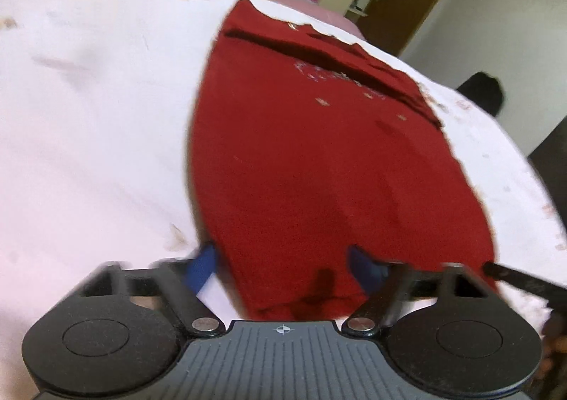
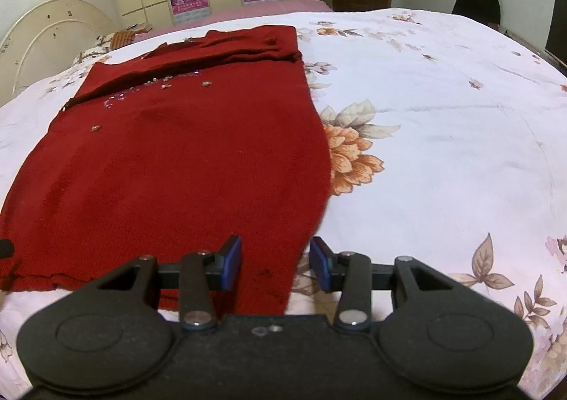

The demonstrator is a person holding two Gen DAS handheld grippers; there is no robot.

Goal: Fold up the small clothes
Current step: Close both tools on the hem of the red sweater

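Left gripper [image 1: 283, 267] sits half open at the bottom of its frame, straddling the near left corner of the red top [image 1: 312, 151]: one blue pad is off the left edge on the bed [image 1: 88, 116], the other is over the cloth. I can't see the pads pinching yet. Right gripper [image 2: 275, 263] is also part open, astride the near right corner, with nothing clamped as far as I can tell. So each gripper has its own hem corner. The top lies flat on the bed, long axis running away toward the upper part of both frames, sleeves already folded across the far end. Left view is badly blurred, so the hem under the pads is hard to read.
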